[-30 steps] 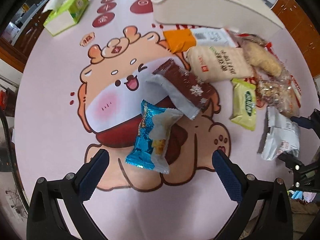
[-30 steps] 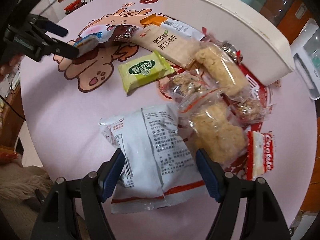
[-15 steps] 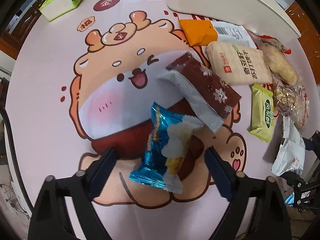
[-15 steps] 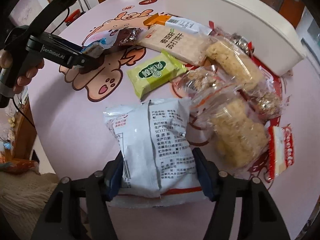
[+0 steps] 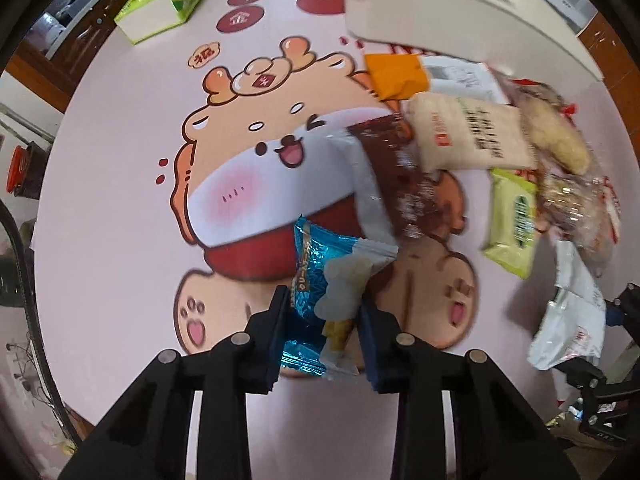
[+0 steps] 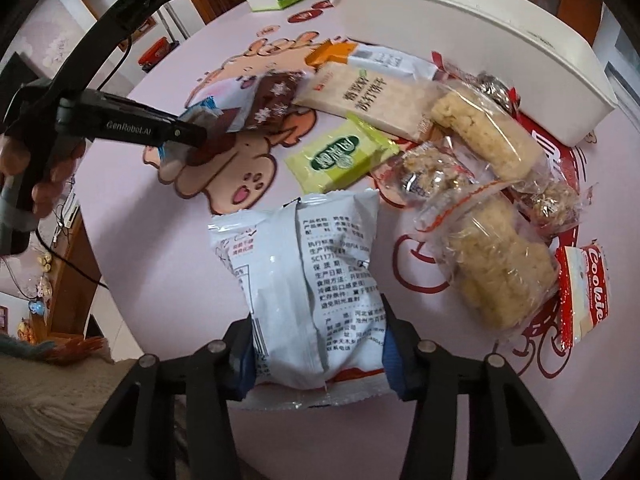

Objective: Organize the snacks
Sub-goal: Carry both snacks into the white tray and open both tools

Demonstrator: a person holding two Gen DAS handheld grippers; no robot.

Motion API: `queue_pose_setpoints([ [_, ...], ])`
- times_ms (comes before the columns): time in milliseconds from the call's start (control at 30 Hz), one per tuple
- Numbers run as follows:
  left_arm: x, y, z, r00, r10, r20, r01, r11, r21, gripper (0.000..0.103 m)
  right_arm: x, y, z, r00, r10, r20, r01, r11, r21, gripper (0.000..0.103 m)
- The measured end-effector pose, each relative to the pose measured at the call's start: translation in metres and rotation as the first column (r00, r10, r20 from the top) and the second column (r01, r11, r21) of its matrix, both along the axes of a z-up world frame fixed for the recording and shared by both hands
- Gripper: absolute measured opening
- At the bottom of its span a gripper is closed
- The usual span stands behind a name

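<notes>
So both grippers have just been closing, each with a pack between its pads. The left gripper (image 5: 322, 332) is clamped on the blue foil snack (image 5: 310, 280) lying mid-table on the cartoon tablecloth (image 5: 120, 200). The right gripper (image 6: 318, 354) squeezes the white snack bag (image 6: 304, 280) near the table's front edge. The remaining snacks, green pack (image 6: 340, 156) included, sit beside the white bin (image 6: 460, 32) at the far edge.
</notes>
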State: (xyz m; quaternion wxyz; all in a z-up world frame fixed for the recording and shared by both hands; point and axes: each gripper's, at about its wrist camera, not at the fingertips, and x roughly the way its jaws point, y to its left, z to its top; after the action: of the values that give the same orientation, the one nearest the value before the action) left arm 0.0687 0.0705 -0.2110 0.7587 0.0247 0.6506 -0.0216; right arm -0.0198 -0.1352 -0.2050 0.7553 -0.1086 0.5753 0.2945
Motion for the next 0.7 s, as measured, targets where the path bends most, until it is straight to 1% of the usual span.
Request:
queue_pose_setpoints([
  [100, -0.011, -0.012, 0.019, 0.999, -0.009, 0.041, 0.009, 1.0, -0.012, 0.031, -0.003, -0.001, 0.011, 1.0, -0.006, 0.011, 0.005, 1.0, 0.027, 0.05],
  [200, -0.024, -0.027, 0.043, 0.995, -0.02, 0.102, 0.023, 0.999, -0.032, 0.031, -0.005, -0.005, 0.028, 0.999, -0.017, 0.037, 0.015, 0.998, 0.058, 0.05],
  [233, -0.029, -0.025, 0.051, 0.992, -0.027, 0.127, 0.032, 0.999, -0.042, 0.031, -0.006, -0.007, 0.035, 0.998, -0.025, 0.05, 0.021, 0.997, 0.071, 0.05],
  [333, -0.038, -0.038, 0.077, 0.977, -0.05, 0.206, 0.06, 0.997, -0.044, 0.031, -0.006, -0.013, 0.056, 0.994, -0.059, 0.09, 0.049, 0.994, 0.102, 0.05],
  [400, -0.036, -0.049, 0.092, 0.964, -0.065, 0.256, 0.081, 0.995, -0.055, 0.031, -0.003, -0.022, 0.072, 0.989, -0.098, 0.115, 0.083, 0.988, 0.13, 0.05],
  [433, -0.039, -0.046, 0.098, 0.961, -0.068, 0.27, 0.087, 0.995, -0.058, 0.031, -0.001, -0.026, 0.08, 0.985, -0.119, 0.126, 0.101, 0.985, 0.143, 0.05],
  [500, -0.043, -0.05, 0.118, 0.95, -0.074, 0.302, 0.097, 0.993, -0.063, 0.031, 0.002, -0.035, 0.095, 0.974, -0.168, 0.152, 0.142, 0.976, 0.166, 0.05],
  [567, -0.037, -0.057, 0.127, 0.941, -0.074, 0.33, 0.104, 0.992, -0.076, 0.031, 0.008, -0.044, 0.109, 0.96, -0.217, 0.177, 0.184, 0.965, 0.184, 0.05],
  [700, -0.024, -0.073, 0.148, 0.925, -0.082, 0.37, 0.121, 0.989, -0.083, 0.031, 0.026, -0.06, 0.134, 0.922, -0.332, 0.202, 0.288, 0.932, 0.219, 0.05],
])
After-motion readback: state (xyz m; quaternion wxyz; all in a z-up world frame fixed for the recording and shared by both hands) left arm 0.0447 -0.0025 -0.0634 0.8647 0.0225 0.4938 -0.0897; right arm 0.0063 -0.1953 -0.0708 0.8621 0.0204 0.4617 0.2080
